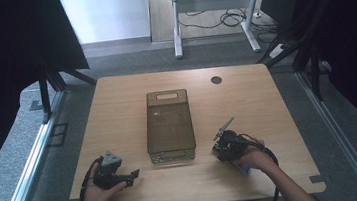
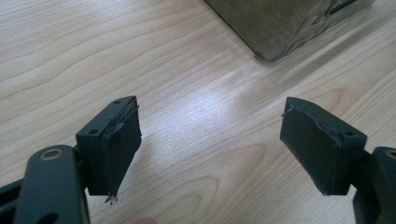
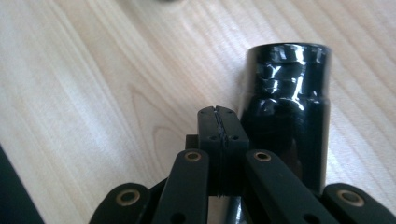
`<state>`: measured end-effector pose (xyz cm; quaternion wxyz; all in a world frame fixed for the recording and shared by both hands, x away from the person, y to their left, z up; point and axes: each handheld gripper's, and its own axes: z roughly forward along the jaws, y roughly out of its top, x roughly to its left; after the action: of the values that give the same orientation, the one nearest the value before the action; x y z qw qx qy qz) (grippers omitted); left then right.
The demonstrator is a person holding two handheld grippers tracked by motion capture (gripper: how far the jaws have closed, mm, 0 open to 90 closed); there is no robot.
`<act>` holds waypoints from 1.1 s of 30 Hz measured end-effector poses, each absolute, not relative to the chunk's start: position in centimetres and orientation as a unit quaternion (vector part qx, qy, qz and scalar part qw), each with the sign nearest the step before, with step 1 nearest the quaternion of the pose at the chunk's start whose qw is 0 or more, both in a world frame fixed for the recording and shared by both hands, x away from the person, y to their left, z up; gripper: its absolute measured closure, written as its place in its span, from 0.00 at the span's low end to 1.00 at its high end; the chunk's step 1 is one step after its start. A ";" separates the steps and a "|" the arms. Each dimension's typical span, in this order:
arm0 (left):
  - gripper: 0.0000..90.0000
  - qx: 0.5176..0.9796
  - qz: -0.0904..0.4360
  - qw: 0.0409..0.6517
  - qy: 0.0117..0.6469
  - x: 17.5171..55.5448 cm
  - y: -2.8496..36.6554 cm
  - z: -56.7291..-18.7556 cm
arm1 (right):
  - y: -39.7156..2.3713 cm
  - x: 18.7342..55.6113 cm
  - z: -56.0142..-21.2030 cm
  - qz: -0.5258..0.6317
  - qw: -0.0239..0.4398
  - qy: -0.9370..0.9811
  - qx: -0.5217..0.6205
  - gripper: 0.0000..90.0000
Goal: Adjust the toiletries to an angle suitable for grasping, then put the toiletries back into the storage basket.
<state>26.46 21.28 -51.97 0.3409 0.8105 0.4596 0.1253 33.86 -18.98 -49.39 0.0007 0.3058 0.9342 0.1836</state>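
While the glossy black cylinder [image 3: 285, 116] lies ungrasped right of the clear brownish plastic bin [image 1: 169, 126], the right gripper [image 3: 218, 116] is closed empty and the left gripper [image 2: 210, 144] gapes wide; nothing is binned yet.

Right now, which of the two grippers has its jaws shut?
The right gripper: its pads meet with nothing between them, beside a black cylinder. The left gripper stands wide open.

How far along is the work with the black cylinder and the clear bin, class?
Done: nothing yet; the clear bin holds no item that I can see. In hand: the right hand-held gripper, jaws shut and holding nothing, sits beside the glossy black cylinder. The left hand-held gripper waits open over the table. Left: probably gripping the cylinder and moving it, perhaps into the bin.
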 end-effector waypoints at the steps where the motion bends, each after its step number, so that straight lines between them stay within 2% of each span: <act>1: 0.23 0.811 0.125 0.341 0.460 26.5 21.2 -52.0 | -19.0 34.0 -49.4 0.186 0.002 0.932 0.311 1.00; 10: 0.23 0.813 0.123 0.338 0.457 26.5 21.1 -52.1 | -19.5 34.4 -49.0 0.208 0.009 0.921 0.328 0.98; 14: 0.23 0.812 0.123 0.338 0.459 26.5 21.2 -52.1 | -19.9 33.6 -47.8 0.234 0.027 0.915 0.328 0.93; 18: 0.23 0.816 0.123 0.337 0.453 26.4 20.7 -52.1 | -20.6 33.1 -47.0 0.248 0.039 0.908 0.336 0.82; 20: 0.23 0.817 0.122 0.338 0.451 26.3 20.6 -52.1 | -20.8 32.8 -46.8 0.248 0.057 0.903 0.347 0.71; 24: 0.23 0.814 0.123 0.338 0.455 26.4 20.8 -52.1 | -21.1 32.4 -46.4 0.239 0.087 0.895 0.367 0.56; 33: 0.23 0.816 0.123 0.338 0.452 26.3 20.6 -52.0 | -22.1 32.8 -46.2 0.206 0.091 0.887 0.402 0.50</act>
<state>26.32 20.64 -51.99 0.3376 0.8165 0.4521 0.1226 32.77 -22.09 -46.15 0.0913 0.4025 0.8874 0.2056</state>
